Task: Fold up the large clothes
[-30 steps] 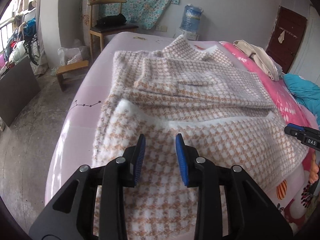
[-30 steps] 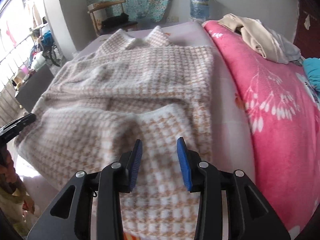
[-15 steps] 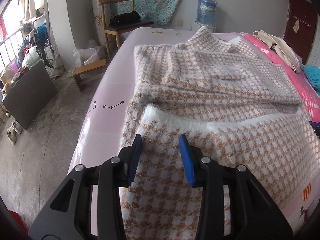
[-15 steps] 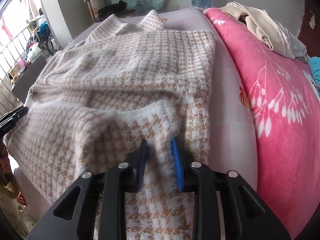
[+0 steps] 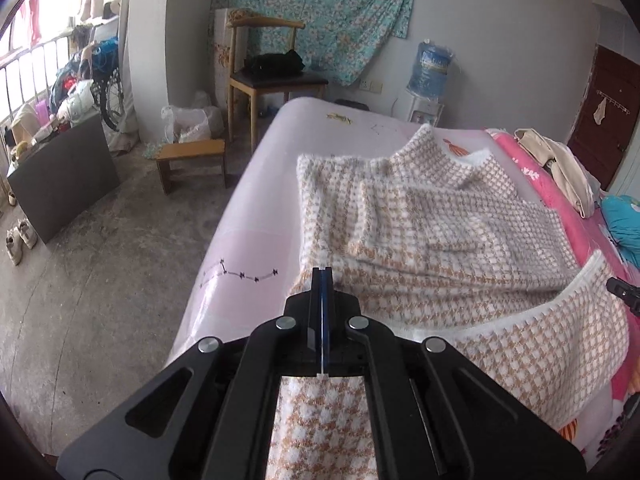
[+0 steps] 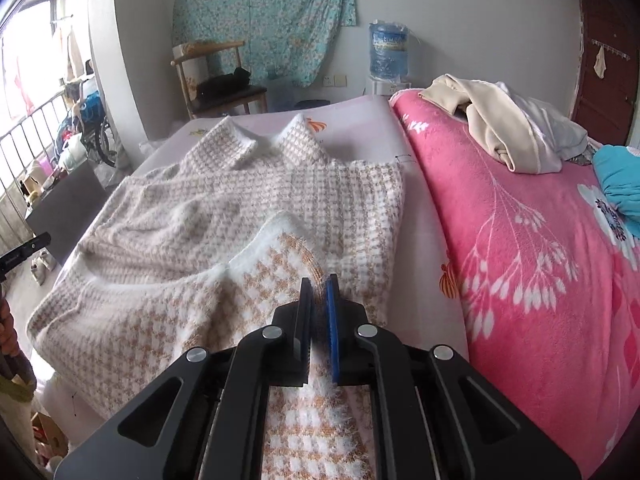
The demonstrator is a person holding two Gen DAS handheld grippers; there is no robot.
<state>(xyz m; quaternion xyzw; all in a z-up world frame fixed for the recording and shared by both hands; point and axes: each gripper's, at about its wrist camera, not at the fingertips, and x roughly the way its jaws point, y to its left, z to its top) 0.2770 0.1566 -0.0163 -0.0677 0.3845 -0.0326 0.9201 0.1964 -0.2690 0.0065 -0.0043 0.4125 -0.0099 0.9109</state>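
A large fluffy white-and-tan houndstooth garment [image 5: 448, 216] lies spread on the pale pink bed [image 5: 256, 208], collar at the far end. Its near hem is lifted and doubled back over the body. My left gripper [image 5: 321, 276] is shut on the hem's left corner. My right gripper [image 6: 319, 285] is shut on the hem's right corner, with fuzzy fabric [image 6: 248, 280] pinched between the blue pads. The garment also fills the right wrist view [image 6: 224, 200]. The right gripper's tip shows at the left wrist view's right edge [image 5: 622, 290].
A pink flowered blanket [image 6: 520, 240] covers the bed's right side, with a beige and white clothes pile [image 6: 504, 128] and a teal item [image 6: 618, 178] on it. A wooden chair [image 5: 272, 76], a low stool [image 5: 190, 160] and a dark board [image 5: 60, 176] stand on the concrete floor to the left.
Both grippers have closed on the hem, the right one first, and lifted it. Both views have risen and pulled back, and the hem now stands up off the garment.
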